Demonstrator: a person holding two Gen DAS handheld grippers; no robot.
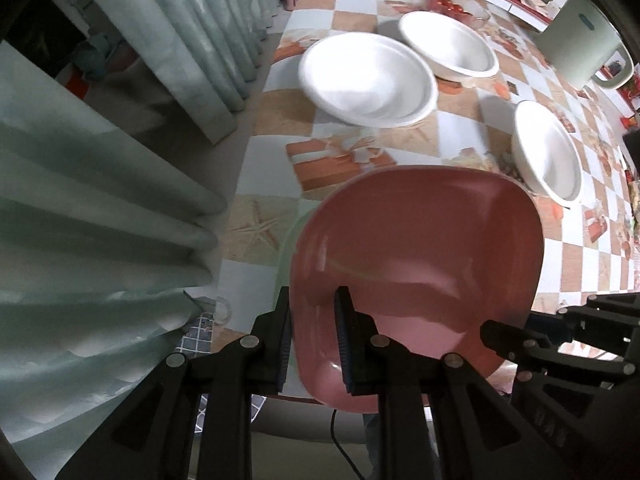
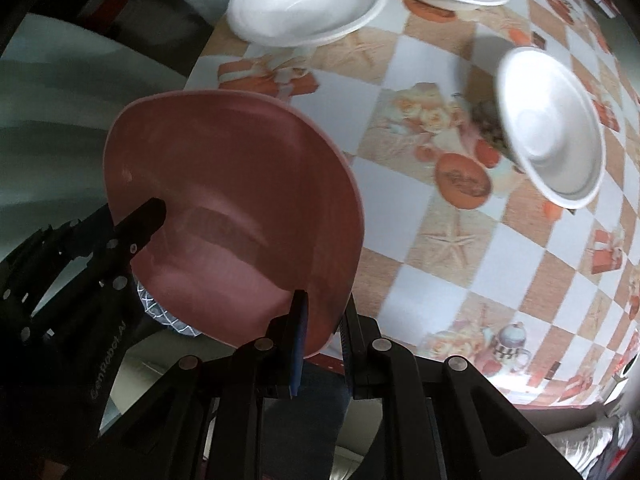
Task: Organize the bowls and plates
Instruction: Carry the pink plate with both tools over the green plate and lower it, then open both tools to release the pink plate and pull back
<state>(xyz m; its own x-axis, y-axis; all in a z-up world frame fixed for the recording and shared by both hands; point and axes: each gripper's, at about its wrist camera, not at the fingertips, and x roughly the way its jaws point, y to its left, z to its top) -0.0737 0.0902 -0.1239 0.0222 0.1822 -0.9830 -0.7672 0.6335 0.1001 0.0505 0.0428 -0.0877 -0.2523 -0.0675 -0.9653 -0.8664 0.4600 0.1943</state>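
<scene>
The left gripper is pinching the near left rim of the pink plate, one finger lying outside the rim and the other pressing on the inner face. The right gripper is clamping the opposite near edge of the same pink plate, its two blue-padded fingers sitting on either side of the thin rim. The plate is hanging tilted above the near edge of the table, clear of the checkered cloth, with each gripper showing in the other's view at the plate's far side. A pale green plate is peeking out from under the pink one's left edge in the left wrist view; whether the two are touching cannot be told. Beyond the plate, three white bowls are sitting on the cloth: a near-left bowl, a far bowl just beside it, and a right bowl standing apart. Farther back, a pale green pitcher is standing near the table's far right corner. Green curtains are hanging along the table's left side.
</scene>
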